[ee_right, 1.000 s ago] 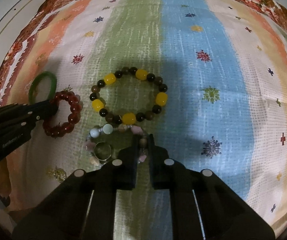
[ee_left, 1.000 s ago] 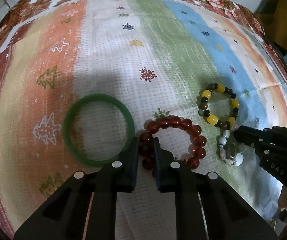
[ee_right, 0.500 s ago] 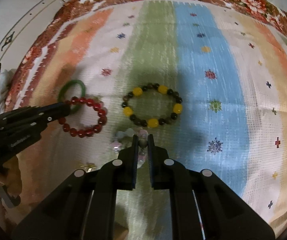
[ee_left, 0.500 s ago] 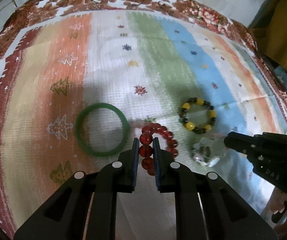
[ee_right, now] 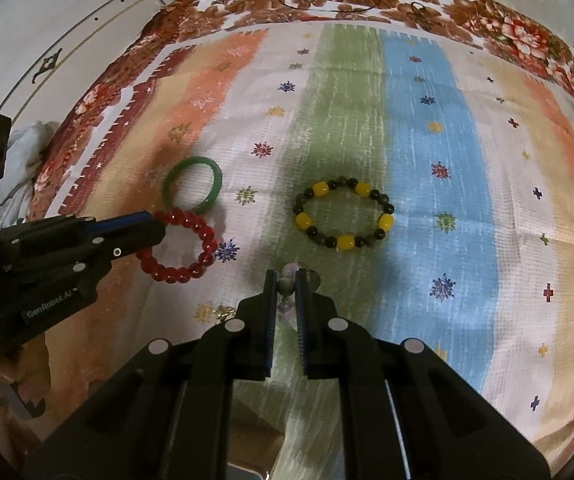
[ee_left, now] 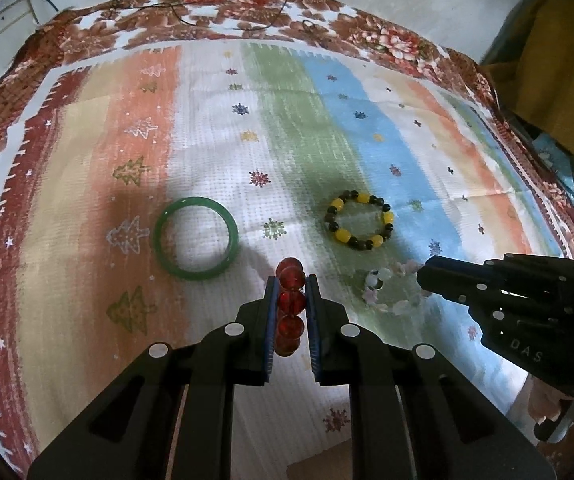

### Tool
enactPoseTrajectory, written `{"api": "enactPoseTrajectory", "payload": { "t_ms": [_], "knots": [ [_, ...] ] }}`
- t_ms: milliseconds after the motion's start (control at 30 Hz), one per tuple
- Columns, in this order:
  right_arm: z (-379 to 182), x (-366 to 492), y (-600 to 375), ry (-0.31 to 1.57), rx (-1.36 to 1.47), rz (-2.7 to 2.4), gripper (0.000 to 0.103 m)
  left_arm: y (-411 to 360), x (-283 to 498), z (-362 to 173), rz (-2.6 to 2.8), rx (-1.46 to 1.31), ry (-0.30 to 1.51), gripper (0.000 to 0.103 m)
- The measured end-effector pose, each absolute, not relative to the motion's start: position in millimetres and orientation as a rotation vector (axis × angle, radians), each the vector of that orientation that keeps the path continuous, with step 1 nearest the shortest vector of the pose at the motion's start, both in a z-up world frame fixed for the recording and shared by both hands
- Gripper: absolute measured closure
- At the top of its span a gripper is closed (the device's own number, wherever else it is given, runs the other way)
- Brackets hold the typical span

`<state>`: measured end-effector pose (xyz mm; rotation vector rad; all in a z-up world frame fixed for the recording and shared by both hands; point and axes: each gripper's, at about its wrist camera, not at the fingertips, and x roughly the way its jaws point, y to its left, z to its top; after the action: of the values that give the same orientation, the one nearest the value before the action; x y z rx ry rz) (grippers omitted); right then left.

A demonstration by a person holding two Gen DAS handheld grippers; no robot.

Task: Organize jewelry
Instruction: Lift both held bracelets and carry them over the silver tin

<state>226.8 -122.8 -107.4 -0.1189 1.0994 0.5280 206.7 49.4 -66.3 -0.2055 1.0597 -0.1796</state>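
Right wrist view: striped floral-bordered cloth [ee_right: 419, 152], white panel [ee_right: 67, 32] beyond.

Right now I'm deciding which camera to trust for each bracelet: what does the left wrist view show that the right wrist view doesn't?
Only the left wrist view shows the pale bead bracelet as a loop hanging from the right tool, plus the yellow object beyond the cloth.

Only the right wrist view shows the red bead bracelet as a full ring held by the left tool, plus the white bundle off the cloth's edge.

Both show the green bangle and the yellow-and-dark bead bracelet lying on the striped cloth.
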Motion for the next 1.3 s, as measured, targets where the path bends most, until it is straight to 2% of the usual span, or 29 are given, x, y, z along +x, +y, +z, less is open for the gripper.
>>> {"api": "enactPoseTrajectory", "payload": {
  "t_ms": [1300],
  "knots": [
    [-46,151,-126,0.929,-0.180,0.572,0.093,43,122,-7,-0.265,-0.254,0.909,0.090]
  ]
}}
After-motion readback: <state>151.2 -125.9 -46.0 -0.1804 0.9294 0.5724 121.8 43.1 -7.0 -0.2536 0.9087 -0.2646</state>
